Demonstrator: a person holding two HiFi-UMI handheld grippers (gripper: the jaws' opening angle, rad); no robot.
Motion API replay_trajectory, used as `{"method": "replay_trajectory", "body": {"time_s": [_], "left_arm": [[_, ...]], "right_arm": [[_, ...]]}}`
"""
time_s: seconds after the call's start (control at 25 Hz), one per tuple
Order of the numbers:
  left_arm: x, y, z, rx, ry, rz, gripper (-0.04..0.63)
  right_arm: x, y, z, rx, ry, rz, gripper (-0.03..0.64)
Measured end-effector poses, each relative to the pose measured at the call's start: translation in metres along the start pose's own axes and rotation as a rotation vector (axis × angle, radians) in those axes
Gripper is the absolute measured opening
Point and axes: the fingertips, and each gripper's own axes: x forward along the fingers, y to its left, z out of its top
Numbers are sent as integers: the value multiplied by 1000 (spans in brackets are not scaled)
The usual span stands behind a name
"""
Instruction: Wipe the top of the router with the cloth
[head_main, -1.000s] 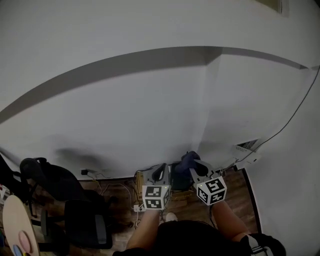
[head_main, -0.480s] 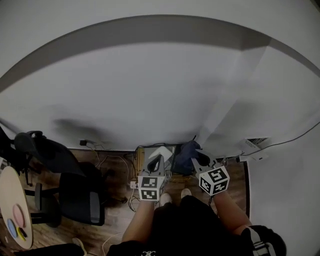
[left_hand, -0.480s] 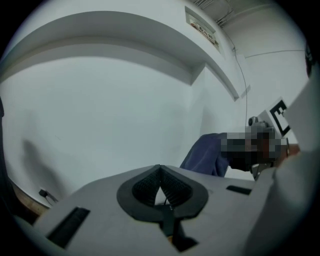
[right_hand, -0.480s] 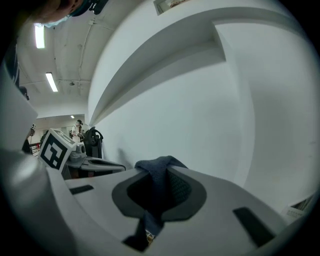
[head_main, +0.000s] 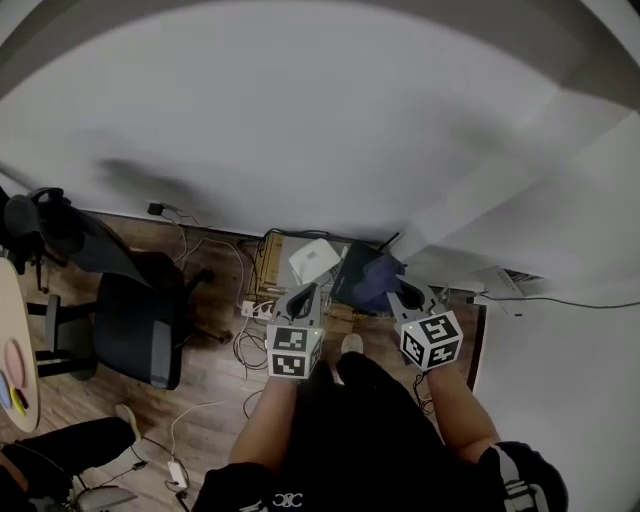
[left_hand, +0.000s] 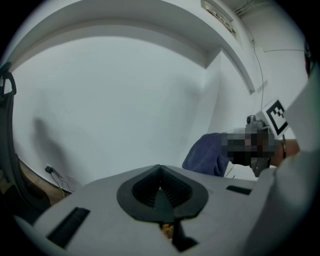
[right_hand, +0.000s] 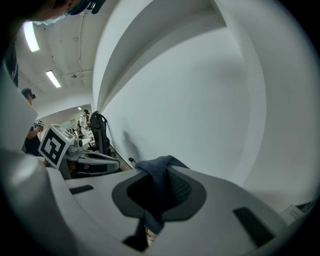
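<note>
The plain white wall (head_main: 320, 130) fills most of what I see. Below it is the brown wooden floor (head_main: 205, 385), where the black office chair (head_main: 130, 325) stands at my left. At the foot of the wall, in front of my feet, lie a flat white square device (head_main: 313, 261) and, just beside it, a dark box (head_main: 350, 272) with a thin black antenna. I judge that one of them is the router, but I cannot tell which one. They sit low near the wall, probably because the white cables (head_main: 250, 335) run there. My left tool (head_main: 299, 297) has its jaws pressed together with nothing between them. It hangs just before the white device, so I think it only waits, or is ready to steady something. My right tool (head_main: 404, 297) is clamped on the dark blue soft cloth (head_main: 376, 284), which bunches out of the jaws and hangs over the right part of the dark box; I cannot say whether it touches. In my judgement the wiping is not yet begun: the right tool must go lower, so that the cloth lies flat on the top.
</note>
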Motion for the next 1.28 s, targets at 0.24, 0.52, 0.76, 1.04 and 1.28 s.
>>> {"method": "replay_trajectory", "body": {"time_s": [0.24,0.52,0.76,1.04,1.28], "left_arm": [[22,16,-38,-48,72,53,-3],[47,23,-90,-102,146,86,-3],[69,27,-150,-154,214,83,-3],[106,42,-218,-191,257,68,-3],[138,70,-259,-192,266,67,-3]], "right_arm": [[33,-19,-42,20,105,36,15],[69,-32,-102,-1,252,84,15],[107,-37,-161,-66,396,133,15],[153,-38,-227,-181,571,208,15],[190,-37,-276,-310,698,285,15]]}}
